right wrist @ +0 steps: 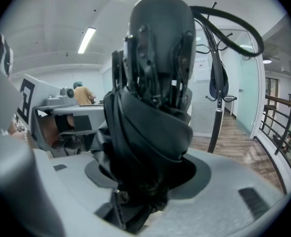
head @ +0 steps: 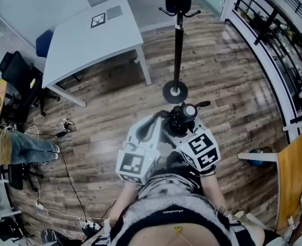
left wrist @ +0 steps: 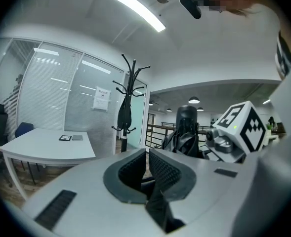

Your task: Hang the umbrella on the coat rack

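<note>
Matt blk cloth umbrella (right wrist: 150, 132); wood-plank floor (head: 233, 86)

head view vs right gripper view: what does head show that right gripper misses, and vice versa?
Head view only: the coat rack's base on the floor and the white table. Right gripper view only: the ceiling lights. Both: the folded umbrella clamped in the right gripper, the coat rack ahead of it, and the railing.

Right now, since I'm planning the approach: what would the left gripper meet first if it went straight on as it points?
Likely the coat rack, standing almost dead ahead of the left gripper; nothing shows between them, though depth is unclear.
</note>
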Action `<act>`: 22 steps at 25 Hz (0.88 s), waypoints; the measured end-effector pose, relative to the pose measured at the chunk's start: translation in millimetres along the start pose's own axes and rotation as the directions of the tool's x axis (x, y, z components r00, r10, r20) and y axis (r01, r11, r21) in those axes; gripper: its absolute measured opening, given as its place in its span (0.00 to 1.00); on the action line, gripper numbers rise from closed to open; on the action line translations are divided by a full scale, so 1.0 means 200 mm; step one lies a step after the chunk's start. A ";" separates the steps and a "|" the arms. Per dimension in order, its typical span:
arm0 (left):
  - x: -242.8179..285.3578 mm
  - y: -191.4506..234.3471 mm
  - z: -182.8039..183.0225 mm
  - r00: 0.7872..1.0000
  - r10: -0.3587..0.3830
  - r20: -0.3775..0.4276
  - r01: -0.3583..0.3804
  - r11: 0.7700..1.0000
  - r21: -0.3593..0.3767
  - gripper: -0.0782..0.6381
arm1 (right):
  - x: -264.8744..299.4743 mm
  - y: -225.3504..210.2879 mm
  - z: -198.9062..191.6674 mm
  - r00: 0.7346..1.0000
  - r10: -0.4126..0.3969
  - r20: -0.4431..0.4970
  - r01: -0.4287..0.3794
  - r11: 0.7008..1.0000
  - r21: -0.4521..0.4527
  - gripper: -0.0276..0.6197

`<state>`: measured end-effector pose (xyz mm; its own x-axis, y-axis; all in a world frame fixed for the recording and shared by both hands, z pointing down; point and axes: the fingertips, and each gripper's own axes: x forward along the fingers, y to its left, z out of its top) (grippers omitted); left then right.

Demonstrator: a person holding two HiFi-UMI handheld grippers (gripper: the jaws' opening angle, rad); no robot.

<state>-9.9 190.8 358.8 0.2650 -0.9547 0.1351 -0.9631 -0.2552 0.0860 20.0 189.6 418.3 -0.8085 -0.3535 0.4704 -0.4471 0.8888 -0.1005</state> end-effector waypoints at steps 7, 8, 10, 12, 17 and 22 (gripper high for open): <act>0.14 0.00 0.05 1.000 0.024 0.010 -0.025 1.000 0.010 0.13 | 0.03 -0.15 0.05 1.000 0.021 0.007 -0.021 1.000 -0.021 0.43; 0.16 0.00 0.05 1.000 0.026 0.012 -0.026 1.000 0.010 0.13 | 0.03 -0.17 0.06 1.000 0.023 0.007 -0.023 0.999 -0.023 0.43; 0.20 -0.01 0.06 1.000 0.025 0.016 -0.026 1.000 0.009 0.13 | 0.02 -0.21 0.06 1.000 0.025 0.006 -0.024 0.999 -0.026 0.43; 0.24 -0.03 0.05 1.000 0.025 0.019 -0.025 1.000 0.008 0.13 | 0.02 -0.26 0.05 1.000 0.021 0.001 -0.021 0.999 -0.032 0.43; 0.35 -0.06 0.05 1.000 0.021 0.023 -0.022 1.000 0.010 0.13 | 0.01 -0.37 0.05 1.000 0.013 -0.006 -0.014 0.999 -0.045 0.43; 0.43 -0.11 0.04 1.000 0.003 0.018 -0.003 1.000 -0.001 0.13 | -0.03 -0.47 0.04 1.000 -0.001 -0.014 0.000 0.999 -0.042 0.43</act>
<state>34.5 113.4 359.9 0.2614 -0.9581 0.1175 -0.9638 -0.2523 0.0867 63.7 105.1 418.8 -0.8028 -0.3503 0.4825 -0.4307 0.9003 -0.0630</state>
